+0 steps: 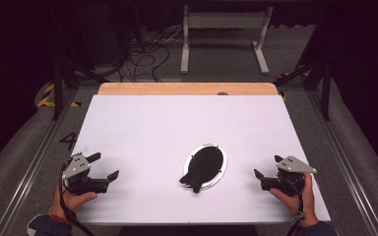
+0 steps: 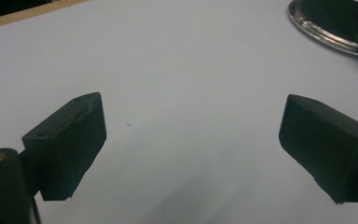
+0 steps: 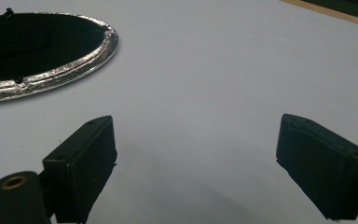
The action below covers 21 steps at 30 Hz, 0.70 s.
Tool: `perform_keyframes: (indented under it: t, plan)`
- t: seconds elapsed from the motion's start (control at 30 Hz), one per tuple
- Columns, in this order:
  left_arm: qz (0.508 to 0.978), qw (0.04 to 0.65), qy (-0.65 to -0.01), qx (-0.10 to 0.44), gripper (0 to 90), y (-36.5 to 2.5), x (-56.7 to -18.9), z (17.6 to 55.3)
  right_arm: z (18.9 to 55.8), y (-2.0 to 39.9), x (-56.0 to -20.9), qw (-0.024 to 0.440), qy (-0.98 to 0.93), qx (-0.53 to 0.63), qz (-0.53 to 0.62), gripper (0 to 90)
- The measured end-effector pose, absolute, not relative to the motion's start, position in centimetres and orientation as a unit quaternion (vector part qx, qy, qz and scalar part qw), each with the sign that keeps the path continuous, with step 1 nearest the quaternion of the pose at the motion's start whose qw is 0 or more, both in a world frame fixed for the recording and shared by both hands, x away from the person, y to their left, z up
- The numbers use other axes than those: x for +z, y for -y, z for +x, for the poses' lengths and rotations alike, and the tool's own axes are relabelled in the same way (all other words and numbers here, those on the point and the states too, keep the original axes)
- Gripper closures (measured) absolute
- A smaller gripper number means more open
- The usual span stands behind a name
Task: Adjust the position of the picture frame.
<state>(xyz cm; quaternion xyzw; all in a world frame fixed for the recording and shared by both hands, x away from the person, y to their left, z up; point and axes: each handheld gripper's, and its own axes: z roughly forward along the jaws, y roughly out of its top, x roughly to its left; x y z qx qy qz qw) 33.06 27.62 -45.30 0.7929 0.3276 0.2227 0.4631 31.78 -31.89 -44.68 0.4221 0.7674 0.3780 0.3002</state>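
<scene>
Currently — left gripper [image 1: 106, 166]: jaws apart, empty, near table's [image 1: 142, 123] front-left corner | right gripper [image 1: 267, 166]: jaws apart, empty, near front-right corner | silver-rimmed oval dish [image 1: 221, 173] with black cloth [image 1: 202, 168] — between them, toward front edge

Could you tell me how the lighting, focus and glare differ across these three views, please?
High view: the white table top is brightly lit, the surroundings dark; the black cloth on the oval silver-rimmed plate shows no detail. Left gripper view: the near black jaws are soft, a faint shadow lies between them, and the plate rim glints. Right gripper view: the plate rim shines with glare, and the jaws are blurred.
</scene>
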Motion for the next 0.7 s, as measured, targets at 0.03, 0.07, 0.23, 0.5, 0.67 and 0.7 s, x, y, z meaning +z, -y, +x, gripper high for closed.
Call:
perform_keyframes:
  t: [0.03,0.07,0.23,0.5,0.67,0.7]
  plan:
    - [0.793,0.463,-0.323,0.228,9.8,-27.5,-45.2,33.0,31.8,31.9,-44.7,0.299,-0.767,0.380,0.421,12.1]
    - [0.793,0.462,-0.323,0.229,10.1,-27.4,-45.2,33.0,31.8,31.9,-44.7,0.299,-0.767,0.382,0.421,12.1]
    - [0.795,0.457,-0.322,0.235,13.9,-27.0,-45.5,32.8,31.8,32.0,-44.6,0.301,-0.766,0.382,0.422,12.1]
    - [0.802,0.442,-0.326,0.236,17.1,-26.3,-45.7,32.7,32.1,31.4,-44.6,0.300,-0.769,0.382,0.415,12.3]
    - [0.802,0.442,-0.330,0.232,22.4,-26.1,-45.7,32.7,32.5,31.3,-44.8,0.291,-0.771,0.383,0.416,13.4]
    - [0.804,0.440,-0.327,0.230,23.7,-26.0,-45.7,32.7,32.5,31.2,-44.8,0.288,-0.772,0.385,0.417,13.8]
